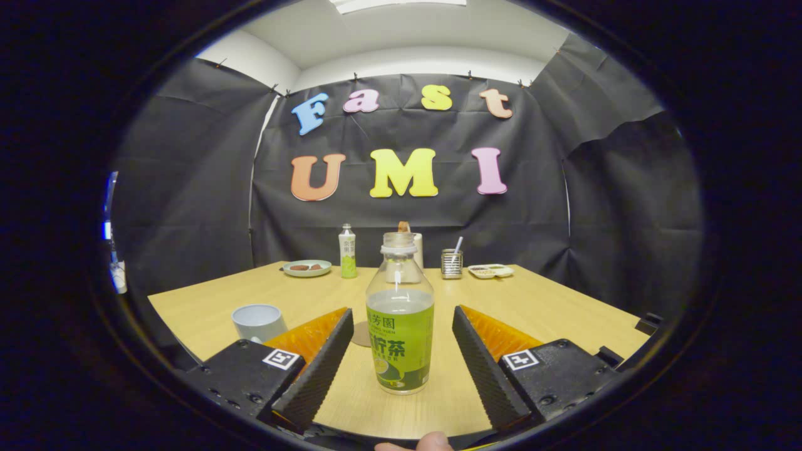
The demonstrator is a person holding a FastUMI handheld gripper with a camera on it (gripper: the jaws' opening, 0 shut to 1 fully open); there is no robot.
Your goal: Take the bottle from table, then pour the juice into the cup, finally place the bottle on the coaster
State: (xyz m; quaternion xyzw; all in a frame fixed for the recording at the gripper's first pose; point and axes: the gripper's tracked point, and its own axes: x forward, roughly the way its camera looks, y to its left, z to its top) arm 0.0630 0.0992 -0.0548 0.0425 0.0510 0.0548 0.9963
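The gripper (pixel 401 351) is spread wide, its fingers on either side of the uncapped bottle (pixel 400 326) without touching it; the bottle stands upright on the table (pixel 551 307). The cup (pixel 258 322) sits beyond the left finger; the coaster (pixel 361 334) peeks out just behind the bottle

A light wooden table (pixel 539 300) with a smooth top stands in a booth of creased black cloth walls (pixel 188 188) pinned up behind and beside it. Above the cloth show a white wall (pixel 413 62) and a bright ceiling light panel (pixel 398 4).

clear glossy plastic bottle (pixel 400 313), wood-grain table (pixel 551 307)
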